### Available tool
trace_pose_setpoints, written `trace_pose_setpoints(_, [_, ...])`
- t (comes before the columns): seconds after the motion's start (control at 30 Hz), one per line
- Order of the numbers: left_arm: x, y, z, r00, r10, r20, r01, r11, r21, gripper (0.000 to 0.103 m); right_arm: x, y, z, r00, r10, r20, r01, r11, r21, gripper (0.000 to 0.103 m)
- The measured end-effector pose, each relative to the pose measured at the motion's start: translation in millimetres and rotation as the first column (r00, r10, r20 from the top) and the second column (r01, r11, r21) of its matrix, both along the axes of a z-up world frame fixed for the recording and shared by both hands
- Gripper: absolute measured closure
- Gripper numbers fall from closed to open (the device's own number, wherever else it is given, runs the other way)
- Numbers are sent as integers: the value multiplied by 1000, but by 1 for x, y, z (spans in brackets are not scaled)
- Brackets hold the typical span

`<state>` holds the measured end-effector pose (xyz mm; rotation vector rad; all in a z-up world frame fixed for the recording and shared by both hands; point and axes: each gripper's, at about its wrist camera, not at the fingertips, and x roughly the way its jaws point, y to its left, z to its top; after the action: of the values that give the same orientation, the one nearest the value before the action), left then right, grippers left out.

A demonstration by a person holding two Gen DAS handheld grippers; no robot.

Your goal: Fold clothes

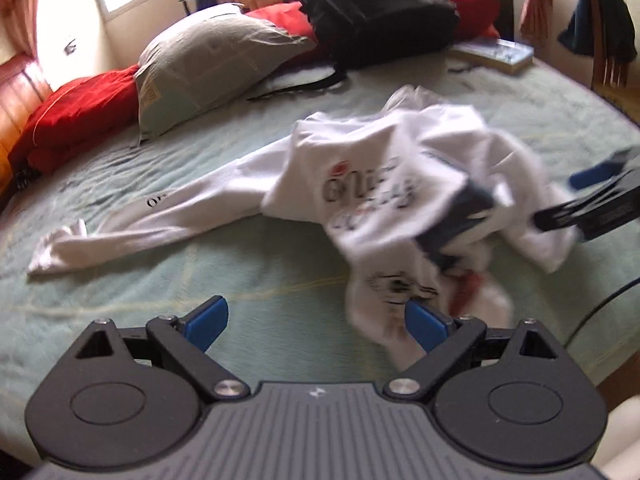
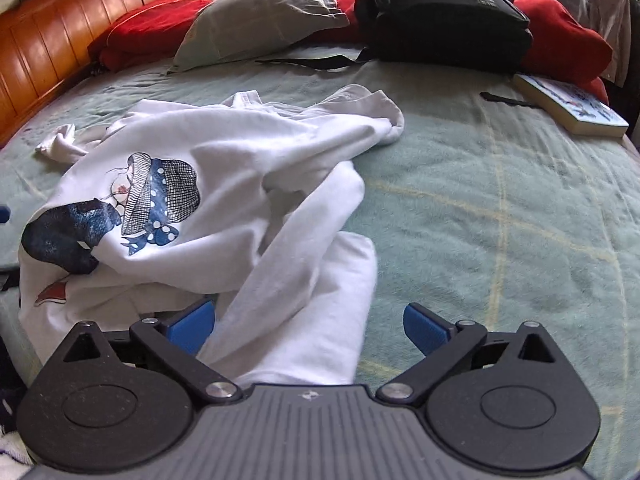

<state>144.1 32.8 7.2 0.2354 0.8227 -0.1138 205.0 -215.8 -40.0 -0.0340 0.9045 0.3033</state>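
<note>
A white long-sleeved shirt with a blue and black print lies crumpled on the green bedspread. One sleeve stretches out to the left. My left gripper is open just above the bedspread, its right finger touching the shirt's near edge. In the right wrist view the shirt lies left of centre, and a fold of it runs between the open fingers of my right gripper. The right gripper also shows at the right edge of the left wrist view, open beside the shirt.
A grey pillow, red cushions and a black backpack lie along the far side of the bed. A book lies at the far right. A wooden headboard is at left. A chair with clothes stands beside the bed.
</note>
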Motion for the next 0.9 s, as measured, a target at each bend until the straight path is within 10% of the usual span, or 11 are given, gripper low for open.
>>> trace_pose_setpoints(0.57, [-42, -32, 11, 996, 10, 88, -2, 996, -90, 4, 13, -24, -12, 949, -275, 151, 308, 909, -280, 0])
trace_pose_setpoints(0.9, [-40, -23, 7, 997, 43, 67, -33, 989, -146, 4, 36, -57, -8, 944, -267, 193, 305, 931, -202, 0])
